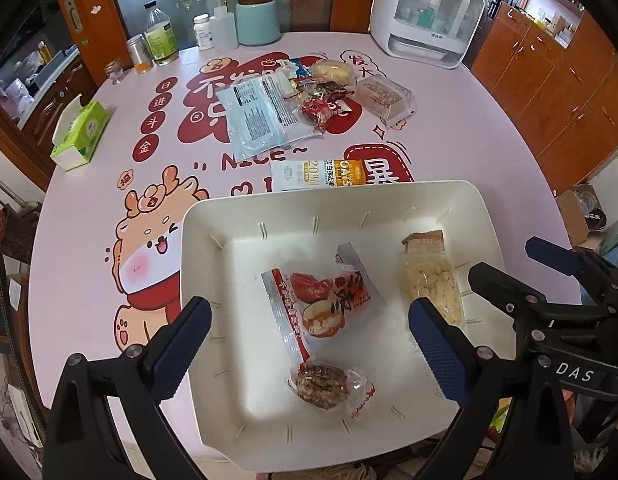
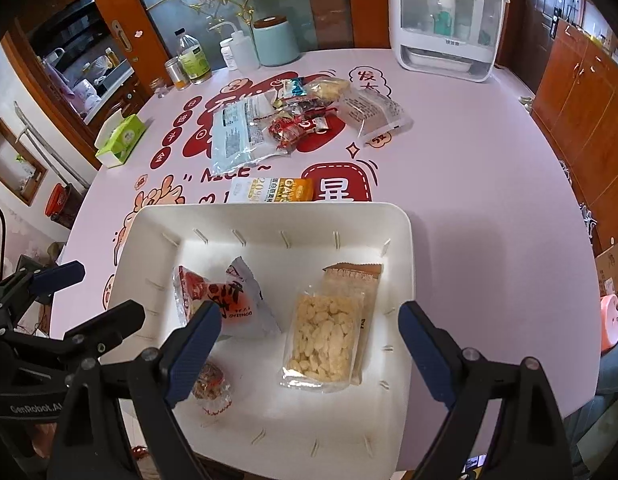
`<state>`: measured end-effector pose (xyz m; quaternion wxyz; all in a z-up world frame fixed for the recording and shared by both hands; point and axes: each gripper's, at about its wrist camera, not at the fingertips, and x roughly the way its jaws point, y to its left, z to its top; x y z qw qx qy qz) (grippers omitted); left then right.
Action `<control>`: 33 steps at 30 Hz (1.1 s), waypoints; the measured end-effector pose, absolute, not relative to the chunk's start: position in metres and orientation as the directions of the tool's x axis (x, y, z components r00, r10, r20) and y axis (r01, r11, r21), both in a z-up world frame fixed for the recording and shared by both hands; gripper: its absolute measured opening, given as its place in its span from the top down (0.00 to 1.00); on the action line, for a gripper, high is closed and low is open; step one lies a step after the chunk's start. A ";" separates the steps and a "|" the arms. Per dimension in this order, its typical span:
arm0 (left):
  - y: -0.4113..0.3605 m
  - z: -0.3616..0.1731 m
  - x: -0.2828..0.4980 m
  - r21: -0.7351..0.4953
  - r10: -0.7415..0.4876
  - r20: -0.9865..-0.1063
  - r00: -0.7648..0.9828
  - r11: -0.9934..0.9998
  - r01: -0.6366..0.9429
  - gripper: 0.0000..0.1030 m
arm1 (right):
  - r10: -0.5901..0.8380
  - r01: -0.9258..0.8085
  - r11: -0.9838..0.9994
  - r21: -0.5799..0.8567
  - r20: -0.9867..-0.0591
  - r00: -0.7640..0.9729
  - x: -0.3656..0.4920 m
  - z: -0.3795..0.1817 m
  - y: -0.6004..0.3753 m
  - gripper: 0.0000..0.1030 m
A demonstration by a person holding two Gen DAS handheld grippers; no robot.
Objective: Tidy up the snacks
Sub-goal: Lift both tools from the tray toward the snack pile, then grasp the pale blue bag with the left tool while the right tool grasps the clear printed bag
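Observation:
A white basket (image 1: 229, 216) (image 2: 149, 220) sits at the table's near edge. In it lie a red-and-white snack packet (image 1: 325, 300) (image 2: 237, 300), a clear pack of pale puffed pieces (image 1: 431, 284) (image 2: 329, 340) and a small wrapped brown sweet (image 1: 329, 386) (image 2: 211, 384). My left gripper (image 1: 309, 344) is open and empty over the basket. My right gripper (image 2: 309, 340) is open and empty over the basket; it also shows in the left wrist view (image 1: 517, 264). A pile of snack packets (image 1: 309, 100) (image 2: 293, 120) lies mid-table. An oat bar packet (image 1: 321, 174) (image 2: 273, 190) lies just behind the basket.
A green tissue box (image 1: 81, 132) (image 2: 121, 138) stands at the left. Bottles and a teal canister (image 1: 257, 20) (image 2: 275, 42) stand at the back. A white appliance (image 1: 425, 12) (image 2: 445, 20) stands at the back right. The pink table (image 1: 469, 128) (image 2: 489, 168) carries printed cartoons.

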<state>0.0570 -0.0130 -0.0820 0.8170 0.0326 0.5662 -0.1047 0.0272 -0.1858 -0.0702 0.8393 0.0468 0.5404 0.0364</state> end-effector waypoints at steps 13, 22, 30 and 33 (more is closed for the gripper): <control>-0.002 -0.047 0.142 -0.028 -0.146 -0.888 0.436 0.964 0.265 0.04 | 0.064 -0.003 0.997 0.071 -0.882 0.466 0.081 -0.047 -0.189 0.12; 0.010 -0.044 0.256 -0.010 -0.112 -0.885 0.451 0.975 0.222 0.04 | 0.049 0.009 0.998 0.063 -0.857 0.512 0.174 -0.016 -0.223 0.12; 0.008 -0.116 0.351 -0.089 -0.119 -0.946 0.302 0.990 0.109 0.04 | 0.025 -0.074 0.997 -0.012 -0.875 0.483 0.277 -0.052 -0.241 0.12; 0.006 -0.145 0.376 -0.111 -0.122 -0.955 0.269 0.992 0.053 0.04 | 0.068 -0.096 0.995 0.028 -0.894 0.443 0.306 -0.082 -0.251 0.12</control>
